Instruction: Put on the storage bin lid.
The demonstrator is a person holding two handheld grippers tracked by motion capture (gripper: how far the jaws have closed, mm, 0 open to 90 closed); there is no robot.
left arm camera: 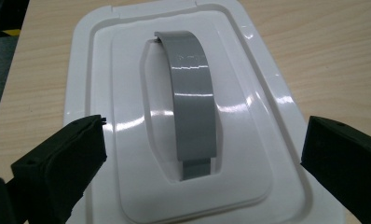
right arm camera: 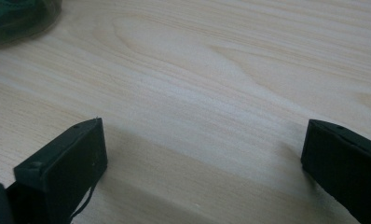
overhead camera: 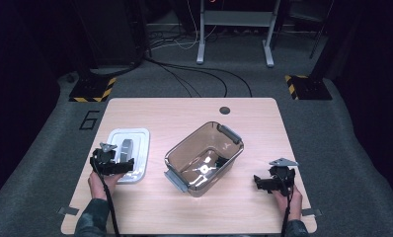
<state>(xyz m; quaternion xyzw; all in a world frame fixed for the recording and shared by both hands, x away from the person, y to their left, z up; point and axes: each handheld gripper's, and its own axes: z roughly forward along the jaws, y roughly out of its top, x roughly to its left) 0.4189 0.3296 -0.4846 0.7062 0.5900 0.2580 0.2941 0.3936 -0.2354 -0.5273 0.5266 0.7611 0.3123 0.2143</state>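
Observation:
A white lid (overhead camera: pixel 130 153) with a grey handle (overhead camera: pixel 127 147) lies flat on the left part of the wooden table (overhead camera: pixel 194 111). My left gripper (overhead camera: pixel 119 165) hovers over the lid's near end, open, with nothing between its jaws. In the left gripper view the lid (left arm camera: pixel 183 116) lies below, its grey handle (left arm camera: pixel 193 102) running away between the two black jaws. A clear plastic bin (overhead camera: pixel 204 158) with grey latches stands in the middle of the table, turned at an angle. My right gripper (overhead camera: pixel 261 182) rests low at the right, open, over bare wood (right arm camera: pixel 197 93).
A small dark round hole (overhead camera: pixel 225 110) marks the table's far edge. Beyond the table lie grey carpet, cables and stand legs. Bare wood separates the bin from each gripper. The bin's dark edge (right arm camera: pixel 20 18) shows at the top left of the right gripper view.

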